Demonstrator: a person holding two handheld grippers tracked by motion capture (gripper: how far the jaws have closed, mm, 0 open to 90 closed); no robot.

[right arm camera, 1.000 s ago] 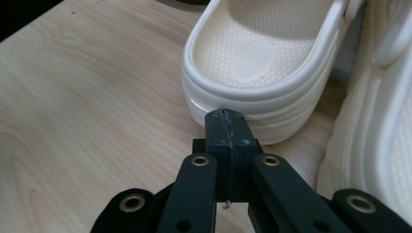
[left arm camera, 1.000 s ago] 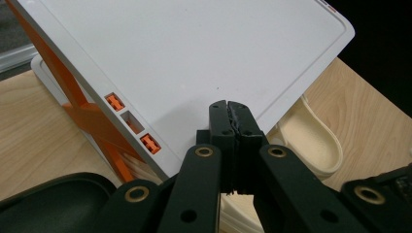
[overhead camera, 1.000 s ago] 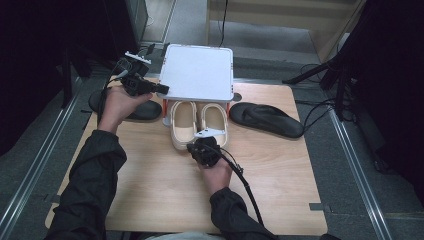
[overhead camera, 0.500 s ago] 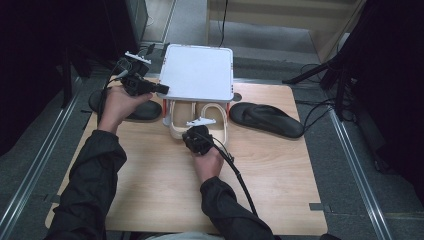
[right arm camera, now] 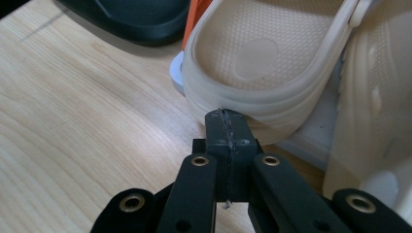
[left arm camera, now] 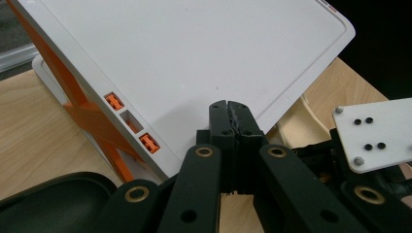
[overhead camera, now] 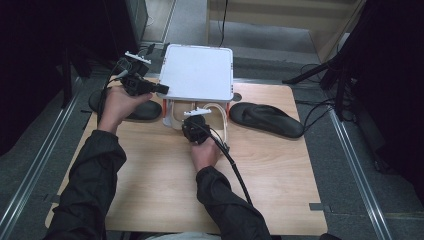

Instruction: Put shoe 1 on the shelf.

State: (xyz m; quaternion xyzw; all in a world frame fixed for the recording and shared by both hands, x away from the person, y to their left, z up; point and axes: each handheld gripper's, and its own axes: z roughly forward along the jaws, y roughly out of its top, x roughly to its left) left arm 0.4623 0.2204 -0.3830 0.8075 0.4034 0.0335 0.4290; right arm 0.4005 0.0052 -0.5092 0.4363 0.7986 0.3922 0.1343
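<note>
A white shelf (overhead camera: 200, 70) on orange legs (left arm camera: 92, 114) stands at the table's far middle. Two cream clogs (overhead camera: 216, 116) lie side by side, toes under the shelf. My right gripper (overhead camera: 193, 121) is shut with nothing in it; in the right gripper view its tips (right arm camera: 225, 115) rest against the heel of the left clog (right arm camera: 262, 53). My left gripper (overhead camera: 161, 90) is also shut and empty. It hovers at the shelf's left front corner, and its tips (left arm camera: 230, 104) point across the white top (left arm camera: 194, 53).
One black slipper (overhead camera: 137, 110) lies left of the shelf under my left hand, another (overhead camera: 267, 120) to its right. The second clog (right arm camera: 374, 97) sits close beside the first. Bare wooden table (overhead camera: 165, 195) spreads in front. Cables (overhead camera: 235, 165) trail from the grippers.
My right hand has moved forward and slightly left, from the near side of the clogs up to the left clog's heel. The left hand has stayed put.
</note>
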